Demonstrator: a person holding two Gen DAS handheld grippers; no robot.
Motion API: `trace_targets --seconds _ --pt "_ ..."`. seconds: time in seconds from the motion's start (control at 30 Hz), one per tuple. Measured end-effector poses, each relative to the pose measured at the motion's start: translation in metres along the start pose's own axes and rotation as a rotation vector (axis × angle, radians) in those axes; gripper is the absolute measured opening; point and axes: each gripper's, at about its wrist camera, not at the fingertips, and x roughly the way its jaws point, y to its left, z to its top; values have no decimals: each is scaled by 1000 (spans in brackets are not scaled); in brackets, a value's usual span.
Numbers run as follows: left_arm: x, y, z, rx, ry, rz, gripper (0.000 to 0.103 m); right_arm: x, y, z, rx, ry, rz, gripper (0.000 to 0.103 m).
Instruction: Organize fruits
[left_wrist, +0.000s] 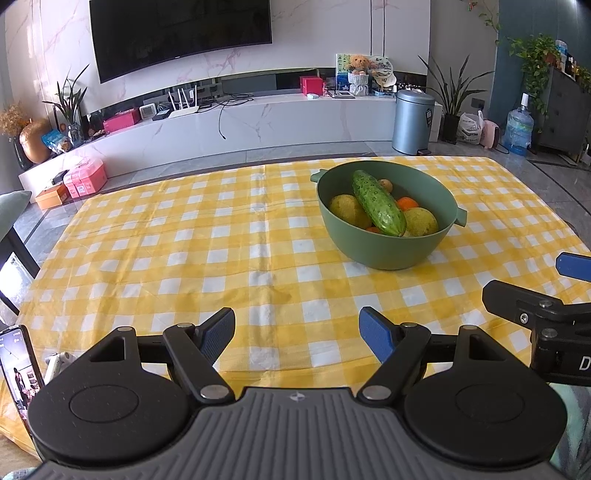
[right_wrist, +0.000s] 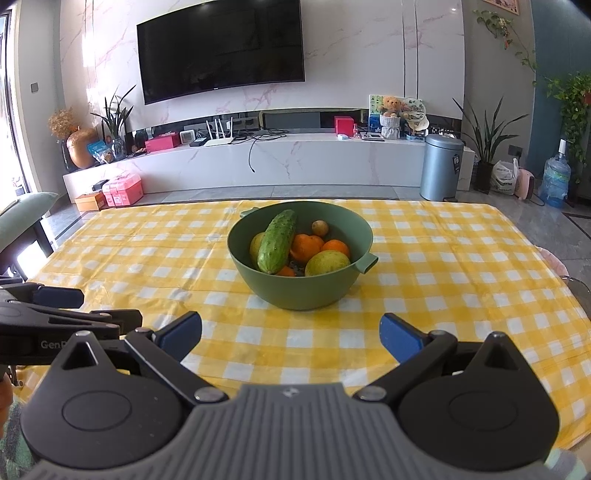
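A green bowl (left_wrist: 388, 251) (right_wrist: 303, 291) stands on the yellow checked tablecloth (left_wrist: 184, 251) (right_wrist: 443, 258). In it lie a cucumber (left_wrist: 377, 202) (right_wrist: 277, 240), yellow-green round fruits (left_wrist: 421, 220) (right_wrist: 327, 262), oranges (left_wrist: 407, 202) (right_wrist: 306, 246) and a small brown fruit (right_wrist: 320, 228). My left gripper (left_wrist: 297, 334) is open over the near cloth, left of and short of the bowl. My right gripper (right_wrist: 291, 334) is open too, right in front of the bowl, with nothing between its fingers. Each gripper shows at the edge of the other's view.
A phone (left_wrist: 18, 369) stands upright at the table's near left corner. Beyond the table are a white TV bench (right_wrist: 277, 162), a grey bin (right_wrist: 441, 166), pink boxes (right_wrist: 122, 190), plants and a water bottle (right_wrist: 554, 181) on the floor.
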Motion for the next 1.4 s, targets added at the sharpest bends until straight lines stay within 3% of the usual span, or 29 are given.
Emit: trace_targets --seconds 1.4 --pt "-5 2 -3 -1 12 1 90 -1 2 -1 -6 4 -3 99"
